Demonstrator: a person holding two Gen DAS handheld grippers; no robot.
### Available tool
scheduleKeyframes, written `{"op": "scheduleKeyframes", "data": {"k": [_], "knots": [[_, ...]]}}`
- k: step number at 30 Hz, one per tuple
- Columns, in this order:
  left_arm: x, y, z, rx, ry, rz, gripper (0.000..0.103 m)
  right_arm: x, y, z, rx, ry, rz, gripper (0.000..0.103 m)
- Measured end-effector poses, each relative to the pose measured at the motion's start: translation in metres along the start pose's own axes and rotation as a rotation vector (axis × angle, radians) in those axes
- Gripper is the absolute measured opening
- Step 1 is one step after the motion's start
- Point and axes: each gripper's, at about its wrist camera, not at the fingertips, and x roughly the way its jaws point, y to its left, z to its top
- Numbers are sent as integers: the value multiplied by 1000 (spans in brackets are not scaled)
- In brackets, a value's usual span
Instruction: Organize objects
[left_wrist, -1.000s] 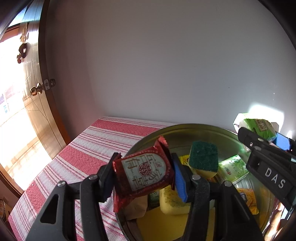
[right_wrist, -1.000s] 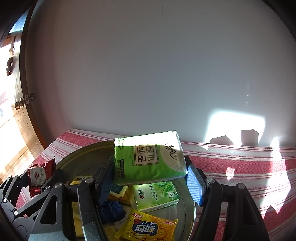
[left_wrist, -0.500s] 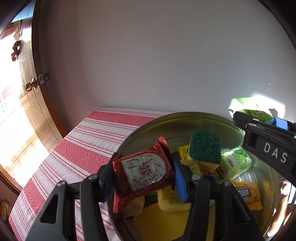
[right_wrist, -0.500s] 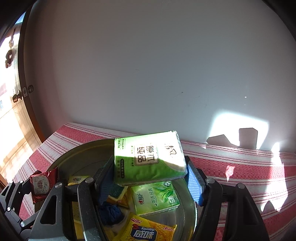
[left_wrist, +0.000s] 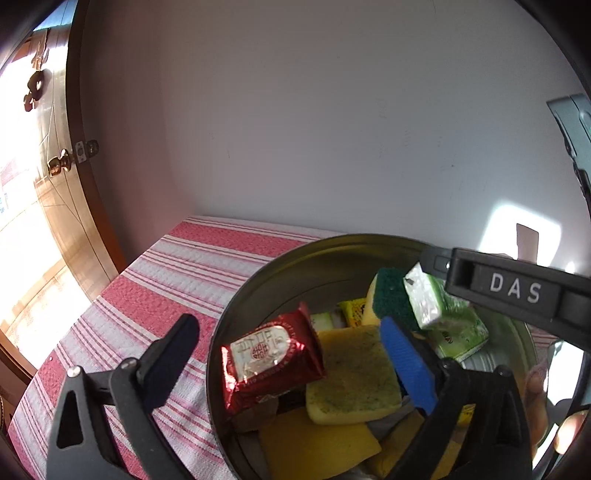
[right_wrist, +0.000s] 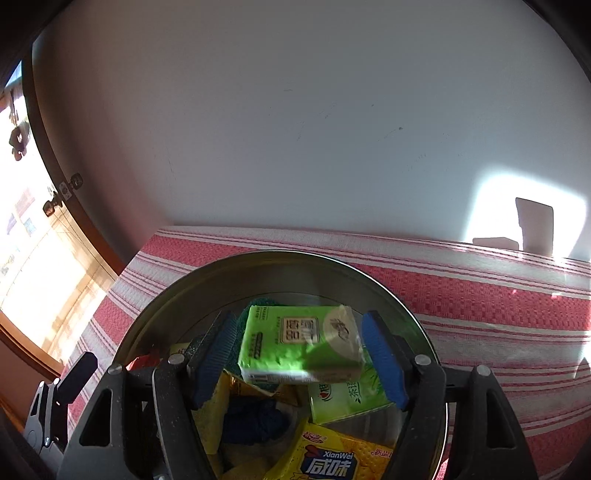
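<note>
A round metal tin (left_wrist: 295, 258) (right_wrist: 207, 280) stands on the red striped cloth, holding several packets and sponges. My left gripper (left_wrist: 288, 354) is open over the tin's left rim; the red snack packet (left_wrist: 269, 354) lies loose between its fingers, tilted, over the contents. My right gripper (right_wrist: 299, 358) is open above the tin; the green tissue pack (right_wrist: 299, 347) sits between its fingers, free of the pads, and also shows in the left wrist view (left_wrist: 428, 299). A yellow sponge (left_wrist: 351, 376) and a green-topped sponge (left_wrist: 388, 299) lie in the tin.
The tin also holds a second green tissue pack (right_wrist: 343, 398), a yellow XianWei cracker packet (right_wrist: 328, 461) and a dark blue cloth (right_wrist: 255, 421). The white wall runs close behind the table. A wooden door (left_wrist: 55, 177) stands at the left past the table edge.
Both grippers have opened. The red packet and the green tissue pack have left the pads and dropped toward the tin. Both grippers moved down over the tin.
</note>
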Motion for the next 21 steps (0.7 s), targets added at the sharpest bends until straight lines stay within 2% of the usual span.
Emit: {"op": "scheduleKeyframes", "data": {"k": [5,11,15,18,21], "knots": [[-3,-5,0,16,-11,12,102,-22,-14,-5,89,-95,41,73],[-6,-10,-1,35,-34,31,102,-49,-25,-21,108,-198,-27,73],[-12,-12,-4,42,-79,53,102,-59,-30,-37,116,-282,-71,73],[-16,-14,-5,47,-115,72,102,-64,-33,-47,115,-335,-103,78],[-20,-13,-6,36,-139,65,102,-64,-30,-56,94,-373,-125,78]]}}
